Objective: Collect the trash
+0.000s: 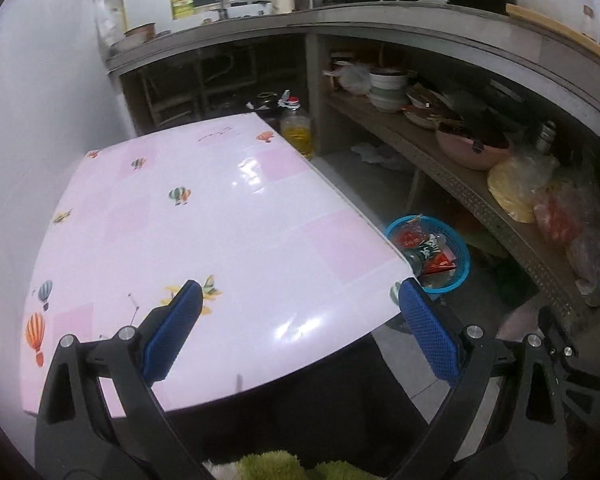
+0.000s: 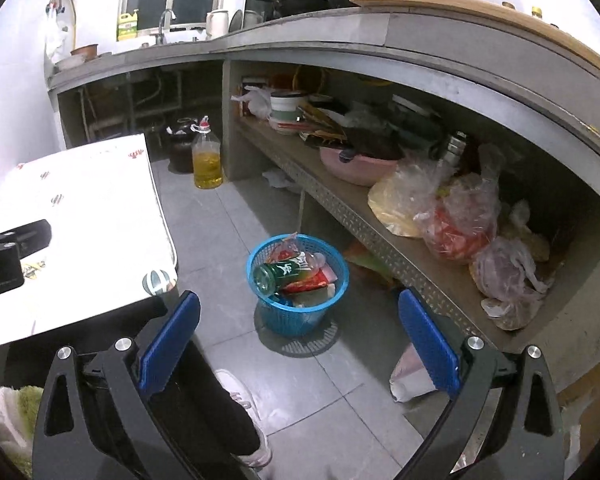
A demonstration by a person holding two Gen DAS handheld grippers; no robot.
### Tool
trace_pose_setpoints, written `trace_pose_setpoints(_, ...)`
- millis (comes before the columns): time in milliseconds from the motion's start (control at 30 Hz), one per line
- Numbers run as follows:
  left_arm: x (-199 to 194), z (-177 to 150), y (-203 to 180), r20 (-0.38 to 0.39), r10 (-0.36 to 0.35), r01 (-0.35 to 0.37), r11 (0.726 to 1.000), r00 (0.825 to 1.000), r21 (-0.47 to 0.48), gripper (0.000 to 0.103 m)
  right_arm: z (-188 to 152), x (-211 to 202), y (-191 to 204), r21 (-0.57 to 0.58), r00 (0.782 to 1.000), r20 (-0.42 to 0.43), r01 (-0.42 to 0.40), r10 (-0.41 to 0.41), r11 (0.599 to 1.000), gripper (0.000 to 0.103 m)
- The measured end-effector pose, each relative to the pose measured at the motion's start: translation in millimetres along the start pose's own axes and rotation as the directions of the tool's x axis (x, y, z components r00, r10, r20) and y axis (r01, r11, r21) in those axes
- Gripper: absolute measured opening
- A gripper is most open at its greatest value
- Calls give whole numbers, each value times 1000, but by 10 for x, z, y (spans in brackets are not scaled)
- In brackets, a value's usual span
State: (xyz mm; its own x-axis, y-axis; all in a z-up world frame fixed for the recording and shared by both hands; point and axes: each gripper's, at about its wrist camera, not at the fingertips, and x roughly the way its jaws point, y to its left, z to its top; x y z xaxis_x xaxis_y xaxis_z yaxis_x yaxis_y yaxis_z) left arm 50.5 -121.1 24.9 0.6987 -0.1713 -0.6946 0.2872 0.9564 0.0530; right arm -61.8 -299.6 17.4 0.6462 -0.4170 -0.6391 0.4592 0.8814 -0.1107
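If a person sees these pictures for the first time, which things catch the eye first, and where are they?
First comes the blue basket on the floor beside the table, full of trash with a green bottle on top. Next is the glossy pink table with balloon prints, with nothing on the part in view. The shelf under the counter is crowded with bowls and plastic bags.

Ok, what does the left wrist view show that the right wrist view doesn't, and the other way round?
Only the left wrist view shows the whole pink balloon-print tabletop, bare of trash. Only the right shows the person's white shoe, the floor around the basket, and the left tongs' body resting over the table. Both share the blue basket with the green bottle and wrappers, the oil bottle, and the cluttered shelf.
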Motion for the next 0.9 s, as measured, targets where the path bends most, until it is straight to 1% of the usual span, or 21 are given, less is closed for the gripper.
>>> trace_pose_setpoints(67, -44, -40, 11, 6, 27, -27, 1000, 1000, 5, 94, -3, 3, -33, 2, 1000, -7, 15, -15, 1000, 96)
trace_pose_setpoints(200, -56, -76, 23, 3, 58, -58, 998, 998, 17, 94, -5, 18, -122, 20, 999, -19, 37, -36, 999, 96)
trace_pose_setpoints(300, -54, -105, 104, -10, 87, -87, 996, 996, -4, 94, -8, 21, -169, 27, 999, -24, 42, -41, 999, 96)
trace_pose_setpoints(467, -89, -140, 175, -12, 116, -116, 993, 993, -28, 94, -3, 38, -206, 34, 998, -31, 47, -46, 998, 96)
trace_pose_setpoints(633, -137, -144, 135, 4, 118, -118, 993, 993, -17, 94, 2, 37, -241, 36, 998, -28, 52, -51, 998, 96)
trace_pose_setpoints(900, -156, -159, 50, 1, 99, -99, 995, 995, 14, 94, -22, 6, -293, 49, 998, -28, 62, -61, 997, 96)
